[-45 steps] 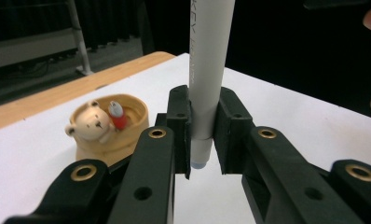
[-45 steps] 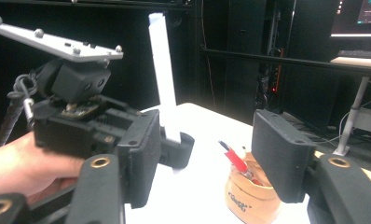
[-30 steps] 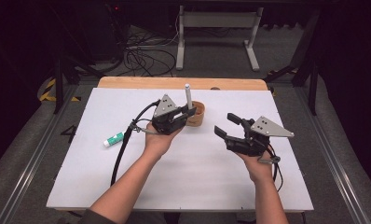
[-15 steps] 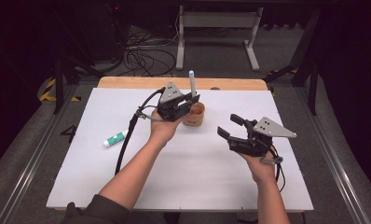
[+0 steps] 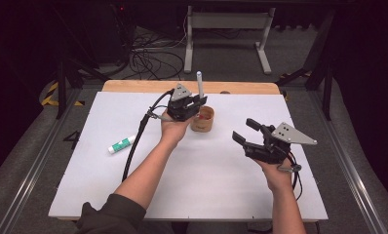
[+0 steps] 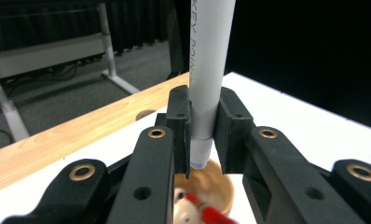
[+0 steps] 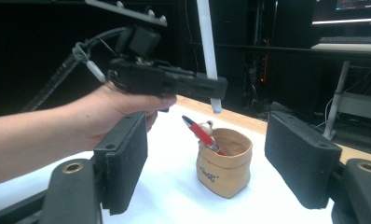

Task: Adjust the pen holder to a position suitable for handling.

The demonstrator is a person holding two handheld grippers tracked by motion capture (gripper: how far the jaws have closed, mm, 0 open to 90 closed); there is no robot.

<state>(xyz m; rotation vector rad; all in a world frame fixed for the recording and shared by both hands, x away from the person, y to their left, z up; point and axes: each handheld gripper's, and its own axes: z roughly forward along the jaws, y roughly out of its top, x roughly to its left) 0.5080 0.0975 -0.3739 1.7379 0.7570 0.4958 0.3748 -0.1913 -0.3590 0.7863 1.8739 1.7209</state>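
Observation:
My left gripper (image 5: 196, 103) is shut on a white marker (image 5: 200, 84), held upright with its lower end just above a tan pouch (image 5: 204, 123). In the left gripper view the black pads clamp the marker (image 6: 209, 70) over the pouch's mouth (image 6: 221, 186), where a red pen (image 6: 211, 214) sticks out. My right gripper (image 5: 245, 131) hovers open to the right of the pouch, with nothing between its jaws. Its own view faces the pouch (image 7: 223, 170), the red pen (image 7: 197, 130), the left gripper (image 7: 211, 86) and the white marker (image 7: 208, 46).
A green and white marker (image 5: 121, 144) lies on the white table top (image 5: 206, 190) at the left. A wooden strip (image 5: 133, 86) runs along the far edge. Cables and a metal stand foot sit on the floor beyond.
My left hand has carried the white marker toward the far side and slightly right, so it now hangs over the pouch. The right hand has stayed about where it was.

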